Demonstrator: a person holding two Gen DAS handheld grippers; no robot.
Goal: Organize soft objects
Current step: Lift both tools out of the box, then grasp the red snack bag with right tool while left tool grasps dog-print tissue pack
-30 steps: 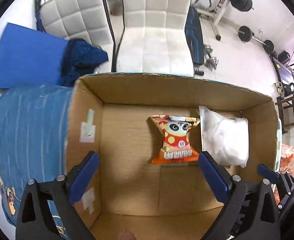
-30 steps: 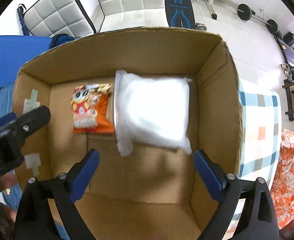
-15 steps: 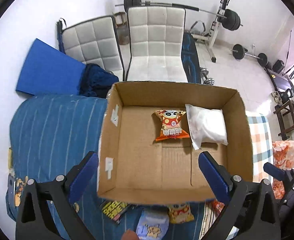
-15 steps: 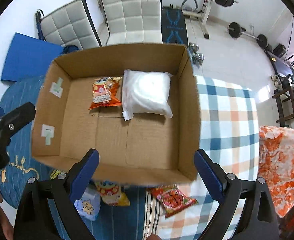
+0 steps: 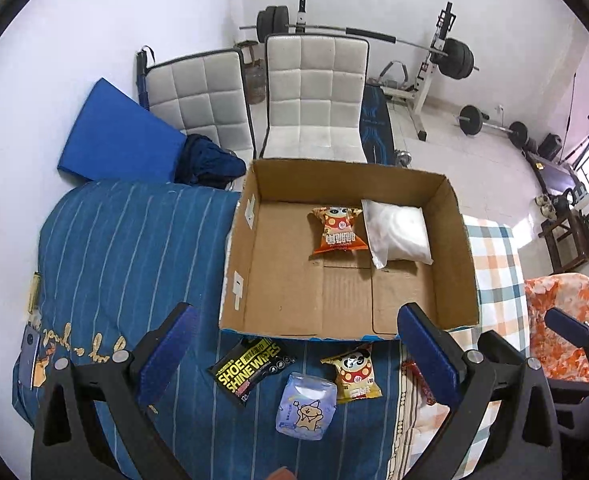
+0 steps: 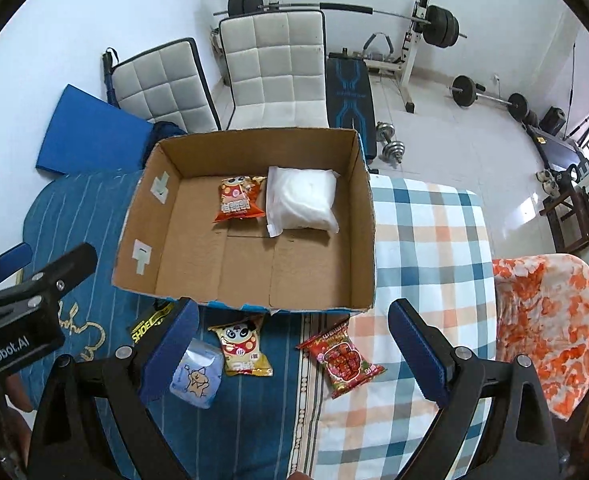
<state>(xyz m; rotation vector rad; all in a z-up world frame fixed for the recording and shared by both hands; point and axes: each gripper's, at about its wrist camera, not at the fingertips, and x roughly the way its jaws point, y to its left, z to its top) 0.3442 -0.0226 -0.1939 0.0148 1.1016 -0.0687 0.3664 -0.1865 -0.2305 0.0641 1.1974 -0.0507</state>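
Note:
An open cardboard box (image 5: pixel 458 240) (image 6: pixel 364 224) sits on the bed. Inside lie an orange snack bag (image 5: pixel 336 232) (image 6: pixel 236 200) and a white soft pack (image 5: pixel 396 232) (image 6: pixel 302 202). In front of the box lie a black shoe-wipes pack (image 5: pixel 250 366) (image 6: pixel 146 322), a pale blue tissue pack (image 5: pixel 306 406) (image 6: pixel 196 376), a yellow snack bag (image 5: pixel 354 372) (image 6: pixel 242 346) and a red snack bag (image 6: pixel 342 358). My left gripper (image 5: pixel 298 348) and right gripper (image 6: pixel 290 344) are open and empty, high above these packs.
A blue striped cover (image 5: pixel 126 256) lies left, a checked cloth (image 6: pixel 426 240) right, an orange patterned cloth (image 6: pixel 542 312) far right. Two white chairs (image 5: pixel 314 96) and gym weights (image 6: pixel 466 90) stand beyond the bed.
Both grippers have pulled up and back from inside the box. The box now looks smaller and the packs in front of it have come into view.

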